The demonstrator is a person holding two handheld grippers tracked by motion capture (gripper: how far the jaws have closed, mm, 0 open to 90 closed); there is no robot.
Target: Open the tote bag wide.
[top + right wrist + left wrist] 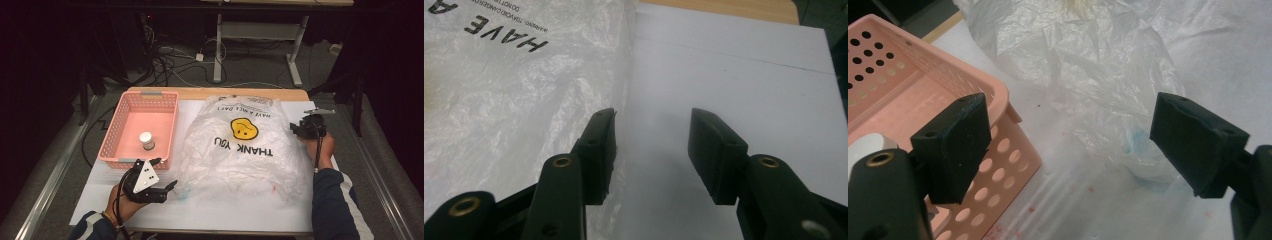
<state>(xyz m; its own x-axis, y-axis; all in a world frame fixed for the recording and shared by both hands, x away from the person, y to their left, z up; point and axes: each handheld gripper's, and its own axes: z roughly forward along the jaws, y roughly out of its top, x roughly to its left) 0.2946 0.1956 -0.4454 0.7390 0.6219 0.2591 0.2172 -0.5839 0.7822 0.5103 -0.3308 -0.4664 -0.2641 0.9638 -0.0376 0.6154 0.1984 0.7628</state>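
A big plastic bag (240, 145) lies flat in the middle of the table (225, 212), on the white cover. It is see-through white, with a yellow smiley face and the words THANK YOU printed on it. To its left stands a pink basket (165, 102) with holes in its sides. A little white jar (147, 141) stands inside the basket.

The bag looks very light and very soft. It is thin and full of wrinkles, so it will bend, fold and slide when it is touched. It is not stiff at all. It is also a bit slippery, so a loose pinch may let it slip away. It will not break, but a hard pull could stretch or tear it.

The left gripper (162, 175) rests near the person, just beside the near left corner of the bag and the near right corner of the basket. Its jaws are wide apart and hold nothing. In the left gripper view the wrinkled edge of the bag (1098, 80) lies in front of the jaws.

The right gripper (296, 129) is at the far right side of the bag. Its jaws are about half open with nothing between them. In the right gripper view the left jaw sits right at the bag's edge (524, 100) and the right jaw is over the bare white cover.

I think the best place to take hold is at an edge or a corner, where a raised fold sticks up. Pinching a thick bunch of wrinkles should grip better than one flat layer.
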